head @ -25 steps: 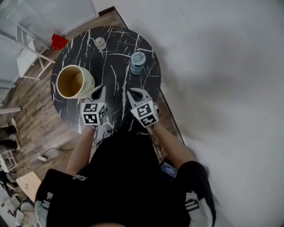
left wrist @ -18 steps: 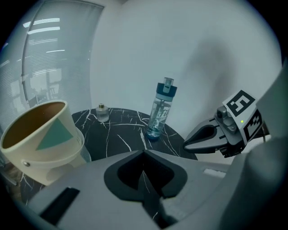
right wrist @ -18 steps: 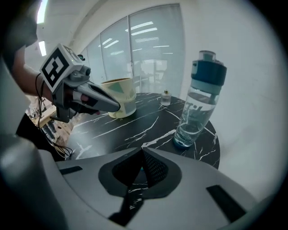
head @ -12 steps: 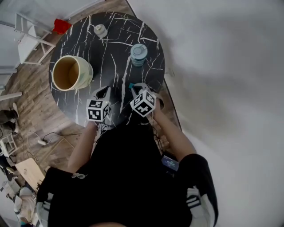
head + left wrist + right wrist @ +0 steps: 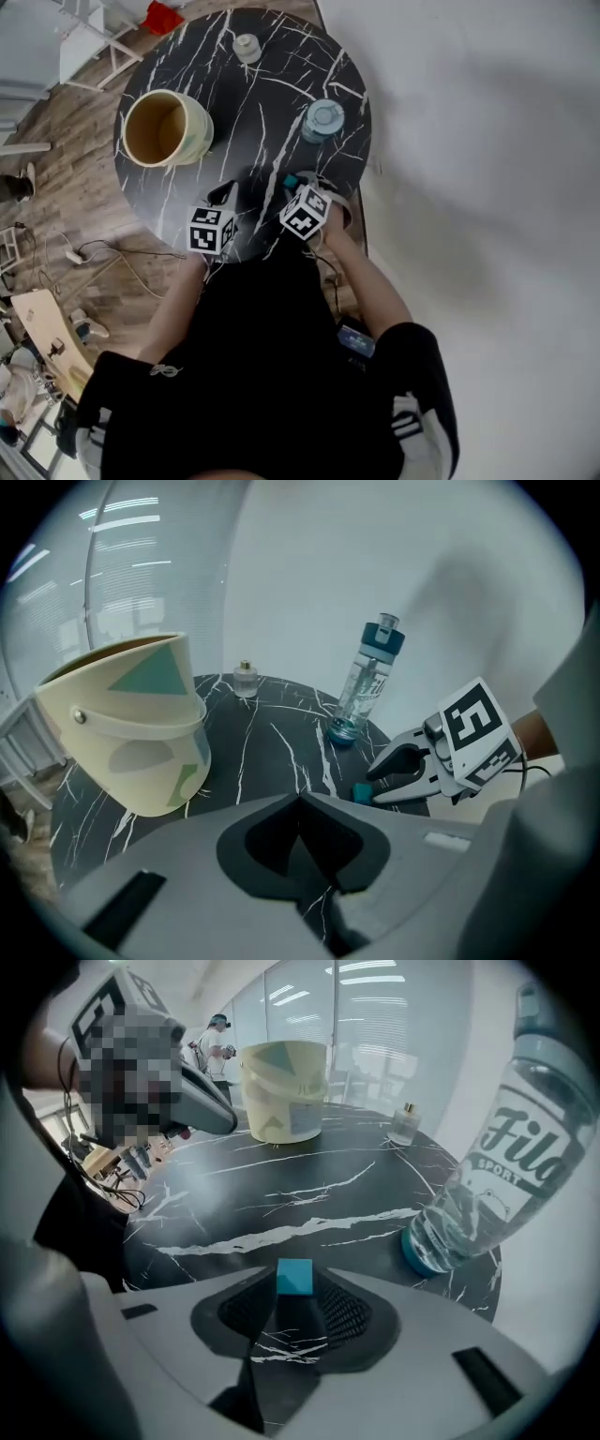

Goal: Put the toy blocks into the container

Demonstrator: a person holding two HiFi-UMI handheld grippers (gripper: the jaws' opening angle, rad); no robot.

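A small teal block rests on the black marble table near its front edge. My right gripper points steeply down over it. Its jaws have just been opening and stand open, with the block between the fingertips. From the left gripper view the right gripper has the block at its tips. My left gripper is shut and empty, hovering over the table's front edge. The cream bucket stands at the table's left, its mouth tilted in the left gripper view.
A clear water bottle with a teal cap stands just beyond the block, close on the right. A small glass bottle sits at the table's far side. Cables lie on the wooden floor at the left.
Both grippers have sunk toward the table's front edge. The right gripper has tipped downward, and the teal block now lies between its spread jaws.
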